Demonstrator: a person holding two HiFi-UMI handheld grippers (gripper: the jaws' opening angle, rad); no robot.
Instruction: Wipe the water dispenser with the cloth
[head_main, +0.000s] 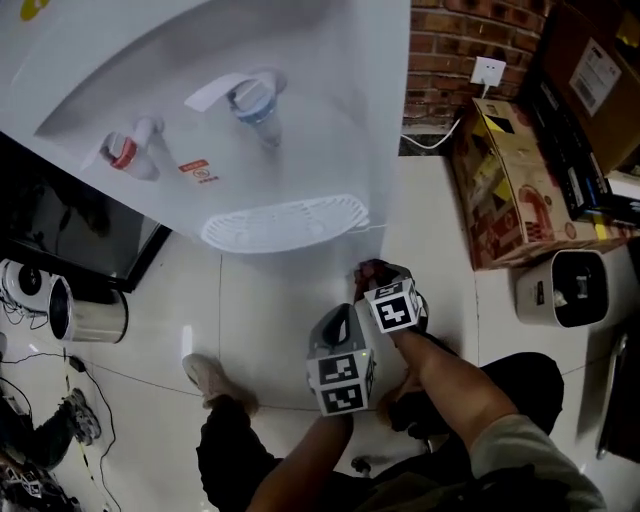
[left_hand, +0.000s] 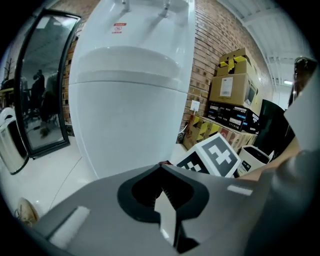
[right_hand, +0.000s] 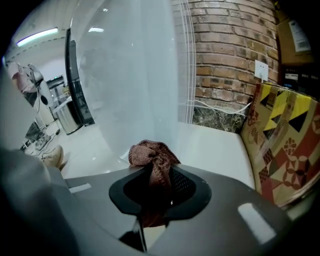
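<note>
Two grippers down low here, and only one is doing any work. Your right gripper (right_hand: 157, 172) is pinching the cloth (right_hand: 151, 155), with the jaws squeezing in on the brown fabric and a wad of it bunching out past the tips. That wad is sitting right by the bottom of the dispenser (right_hand: 130, 75), close to the floor (right_hand: 215, 145). I can't tell whether it's actually touching the white wall.

In the head view you're holding the right gripper (head_main: 368, 277) out ahead, with the cloth (head_main: 367, 268) poking at the dispenser (head_main: 200, 60) below the drip tray (head_main: 285, 222). Your left gripper (head_main: 335, 325) is hanging just behind the right one, well back from the cloth. Its jaws are pressing together on nothing.

Boxes (head_main: 510, 190) are standing off to your right by the brick wall (head_main: 450, 50).
</note>
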